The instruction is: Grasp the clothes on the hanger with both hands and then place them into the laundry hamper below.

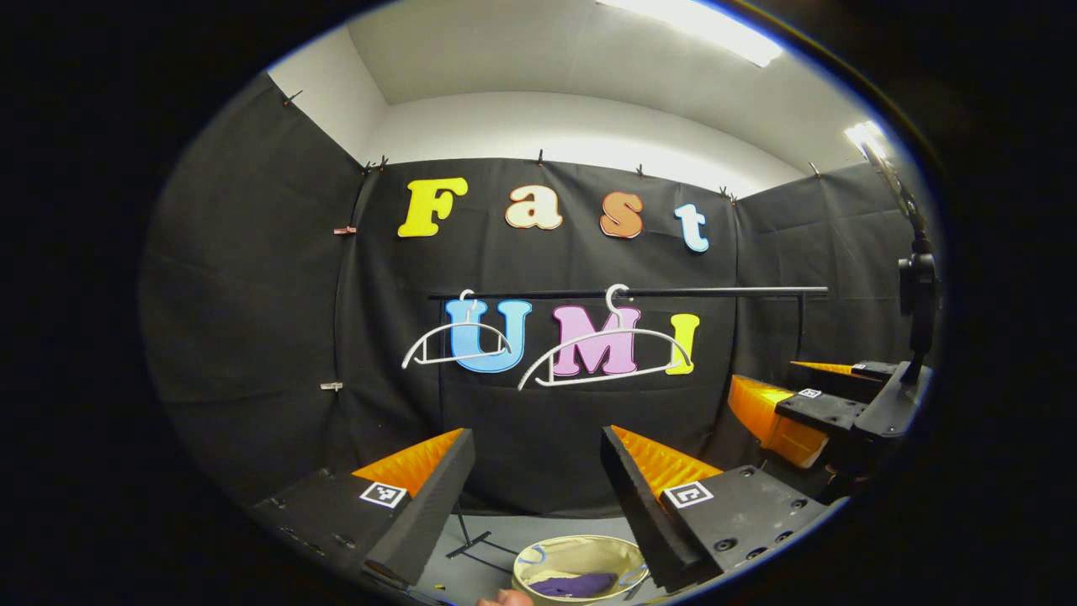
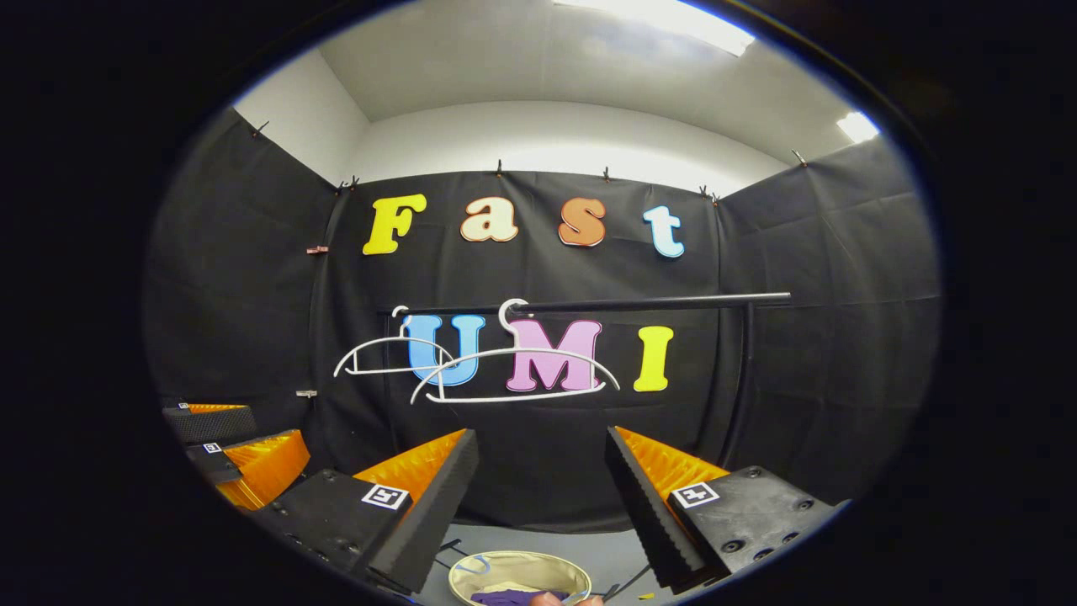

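In the left gripper view the left tongs [image 1: 534, 497] stand wide apart with nothing between them. Ahead and above, two bare white hangers hang from a black rail [image 1: 715, 291]: the smaller hanger [image 1: 457, 345] above the left finger, the larger hanger [image 1: 604, 355] above the gap. Below the gap, on the grey floor [image 1: 488, 539], sits the laundry hamper [image 1: 580, 562], with the purple clothes [image 1: 576, 585] lying inside; its lower rim is cut off by the view's edge, where a small pale shape, perhaps a fingertip, pokes in. Far right of these tongs the right tongs [image 1: 791, 396] show, fingers parted.

In the right gripper view the right tongs [image 2: 538, 497] gape empty too, and the left tongs [image 2: 227, 442] sit far to their left.
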